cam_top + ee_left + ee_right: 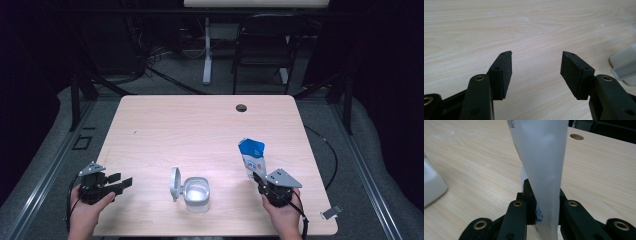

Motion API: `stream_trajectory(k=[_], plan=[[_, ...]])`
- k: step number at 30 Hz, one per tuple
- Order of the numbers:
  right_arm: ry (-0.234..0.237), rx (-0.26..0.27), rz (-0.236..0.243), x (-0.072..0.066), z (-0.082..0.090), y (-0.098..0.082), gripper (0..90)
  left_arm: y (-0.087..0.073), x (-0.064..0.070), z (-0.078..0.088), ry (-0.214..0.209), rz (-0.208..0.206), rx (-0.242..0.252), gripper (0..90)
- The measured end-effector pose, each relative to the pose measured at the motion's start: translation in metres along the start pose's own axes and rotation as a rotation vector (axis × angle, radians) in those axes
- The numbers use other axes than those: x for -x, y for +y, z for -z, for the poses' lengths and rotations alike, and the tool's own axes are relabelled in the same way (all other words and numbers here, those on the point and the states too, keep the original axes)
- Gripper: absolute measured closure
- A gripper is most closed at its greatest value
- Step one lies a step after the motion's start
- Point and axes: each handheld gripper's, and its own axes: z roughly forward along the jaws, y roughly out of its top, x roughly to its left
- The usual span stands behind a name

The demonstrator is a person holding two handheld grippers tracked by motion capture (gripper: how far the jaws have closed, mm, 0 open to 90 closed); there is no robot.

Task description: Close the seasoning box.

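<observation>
A pale wood-grain table (200,125) with a round cable hole (241,107) near its far edge stands in a dark room, a folding chair (262,45) and a white table leg (207,50) behind it on grey floor. The left gripper (120,181) hovers with jaws wide apart and empty, near an open clear container (196,192) with its hinged lid up. The right gripper (260,181) pinches a blue-and-white pouch (252,157) upright at the table's right front; its print is too blurred to read.
</observation>
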Motion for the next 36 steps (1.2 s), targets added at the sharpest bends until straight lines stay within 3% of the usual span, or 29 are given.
stream_trajectory(k=[15, 19, 36], plan=[[-0.024, -0.026, -0.001, 0.003, -0.012, -0.007, 79.8, 0.000, 0.000, 0.000, -0.003, -0.004, -0.018, 43.2], [-0.031, -0.066, 0.002, 0.006, -0.017, -0.012, 79.7, -0.001, 0.001, -0.002, 0.002, -0.003, -0.002, 43.2], [-0.025, -0.065, 0.002, 0.007, -0.016, -0.014, 76.2, 0.000, 0.000, -0.001, -0.001, -0.002, -0.006, 43.1]])
